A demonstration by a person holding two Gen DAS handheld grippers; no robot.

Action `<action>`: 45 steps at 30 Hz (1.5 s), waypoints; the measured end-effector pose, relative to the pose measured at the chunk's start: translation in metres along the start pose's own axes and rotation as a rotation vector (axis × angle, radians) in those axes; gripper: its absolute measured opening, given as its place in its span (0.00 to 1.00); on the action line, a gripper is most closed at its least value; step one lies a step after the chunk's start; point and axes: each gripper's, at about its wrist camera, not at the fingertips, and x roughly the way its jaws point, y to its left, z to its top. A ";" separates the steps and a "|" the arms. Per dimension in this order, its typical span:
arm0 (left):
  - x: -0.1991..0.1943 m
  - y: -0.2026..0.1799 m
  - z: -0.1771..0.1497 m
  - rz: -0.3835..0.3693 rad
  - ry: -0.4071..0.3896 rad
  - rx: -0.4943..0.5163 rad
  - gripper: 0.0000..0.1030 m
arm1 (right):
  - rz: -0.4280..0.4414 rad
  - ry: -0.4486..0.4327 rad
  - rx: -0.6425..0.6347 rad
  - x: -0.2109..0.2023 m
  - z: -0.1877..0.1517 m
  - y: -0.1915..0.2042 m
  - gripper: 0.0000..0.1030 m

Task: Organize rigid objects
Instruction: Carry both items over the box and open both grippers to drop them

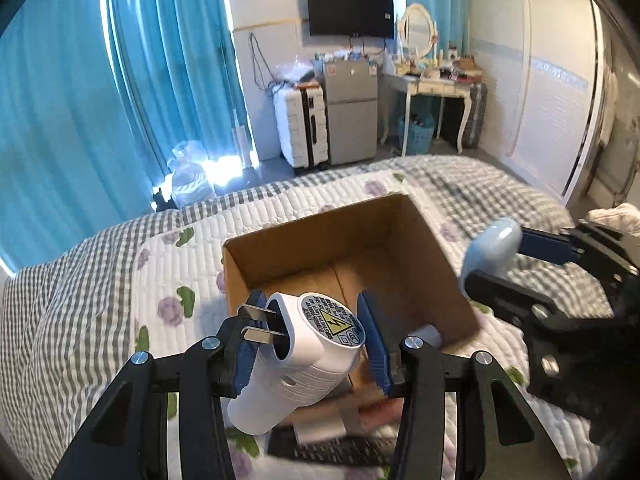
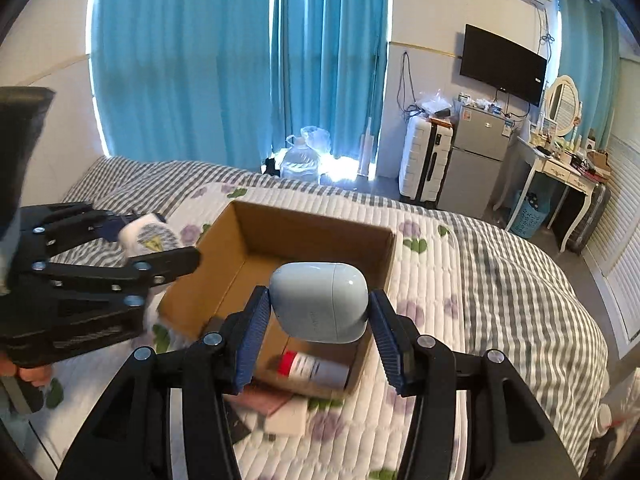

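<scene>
An open cardboard box (image 1: pixel 436 256) (image 2: pixel 304 228) sits on the quilted bed. My left gripper (image 1: pixel 312 344) is shut on a white plug-in device with two metal prongs (image 1: pixel 304 352), held over the box's near left corner; it also shows in the right wrist view (image 2: pixel 148 236). My right gripper (image 2: pixel 318 320) is shut on a pale blue rounded case (image 2: pixel 320 300), held above the box's near side; the case shows in the left wrist view (image 1: pixel 492 248). A small bottle with a red cap (image 2: pixel 316 368) lies inside the box.
A dark remote (image 1: pixel 340 450) and flat pink and white items (image 2: pixel 276 408) lie on the quilt (image 2: pixel 460 312) near the box's front. Beyond the bed stand a suitcase (image 1: pixel 296 128), a small fridge (image 1: pixel 352 116), a dressing table (image 1: pixel 432 84) and blue curtains (image 2: pixel 240 60).
</scene>
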 end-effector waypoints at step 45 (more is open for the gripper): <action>-0.097 0.034 -0.067 0.110 -0.145 -0.145 1.00 | -0.095 0.006 -0.010 -0.050 -0.043 0.017 0.89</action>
